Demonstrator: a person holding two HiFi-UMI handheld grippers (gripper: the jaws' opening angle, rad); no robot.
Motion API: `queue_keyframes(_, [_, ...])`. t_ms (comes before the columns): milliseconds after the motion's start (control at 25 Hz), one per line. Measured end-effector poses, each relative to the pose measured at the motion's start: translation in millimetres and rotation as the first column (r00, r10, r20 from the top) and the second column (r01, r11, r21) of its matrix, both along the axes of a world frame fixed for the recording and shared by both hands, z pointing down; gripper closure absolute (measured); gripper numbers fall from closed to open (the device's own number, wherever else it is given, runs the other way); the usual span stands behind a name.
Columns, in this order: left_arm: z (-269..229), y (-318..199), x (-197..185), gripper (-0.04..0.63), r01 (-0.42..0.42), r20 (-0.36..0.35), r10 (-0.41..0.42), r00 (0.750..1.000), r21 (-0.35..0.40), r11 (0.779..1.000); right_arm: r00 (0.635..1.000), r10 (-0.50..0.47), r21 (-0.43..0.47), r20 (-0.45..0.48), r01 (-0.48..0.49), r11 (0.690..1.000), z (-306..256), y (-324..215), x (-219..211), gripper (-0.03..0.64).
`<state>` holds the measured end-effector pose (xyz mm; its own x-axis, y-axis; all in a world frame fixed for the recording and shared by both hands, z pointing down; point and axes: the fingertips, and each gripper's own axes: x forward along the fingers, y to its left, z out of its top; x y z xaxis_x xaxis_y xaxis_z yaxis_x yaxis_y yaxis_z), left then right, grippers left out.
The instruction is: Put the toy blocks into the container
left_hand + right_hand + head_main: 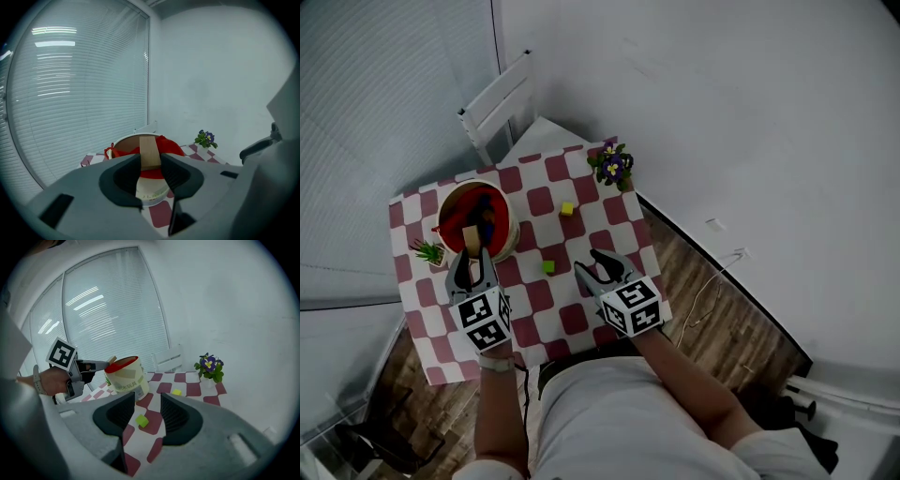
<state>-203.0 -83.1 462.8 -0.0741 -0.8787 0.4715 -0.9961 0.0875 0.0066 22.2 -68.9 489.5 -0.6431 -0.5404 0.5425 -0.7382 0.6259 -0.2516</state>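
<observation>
The table is covered by a cloth of red and white squares. At its far right corner stands a flower pot with purple blooms and green leaves. A small spiky green plant sits at the left edge, just beside the tub and near the left gripper. A white slatted chair stands behind the table's far edge, against pale horizontal blinds. A plain white wall runs along the right, above a floor of dark wood planks.

The tub is round with smooth white sides and a printed label. It is red inside, with red and blue pieces lying in it.

The left gripper's jaws are pinching a flat, pale wooden block with straight edges. The block stands upright at the tub's near rim, with the red inside showing behind it.

The right gripper is held over the table's near right part. Its ribbed dark jaws are spread with nothing held.

2 small cubes lie loose on the cloth. A green block lies on the cloth ahead of the right jaws, seen through the gap between them, between the 2 grippers. A yellow block lies farther back, between the tub and the flower pot.
</observation>
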Motion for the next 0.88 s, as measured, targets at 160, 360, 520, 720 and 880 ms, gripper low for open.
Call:
queue_keyframes(160, [2,0,-2,0.456,-0.01,-0.007,0.01,1.0,0.002,1.0,1.0,0.015,0.0,0.0,-0.015,1.0,1,1,0,0.44])
queue_keyframes(360, [2,2,-3,0.43,-0.017,-0.011,0.017,1.0,0.014,1.0,1.0,0.021,-0.007,0.004,-0.021,1.0,4,4,-1,0.44])
queue_keyframes(520, [2,6,-2,0.428,-0.013,-0.011,0.013,1.0,0.017,1.0,1.0,0.012,-0.011,0.006,-0.012,1.0,7,6,-2,0.44])
queue_keyframes(720, [3,16,5,0.428,0.008,-0.005,-0.008,1.0,0.007,1.0,1.0,-0.015,-0.005,0.014,0.015,1.0,4,5,4,0.44])
queue_keyframes(880, [7,27,19,0.427,0.031,-0.008,-0.031,0.999,-0.004,1.0,0.999,-0.037,-0.005,0.019,0.037,0.999,2,5,14,0.44])
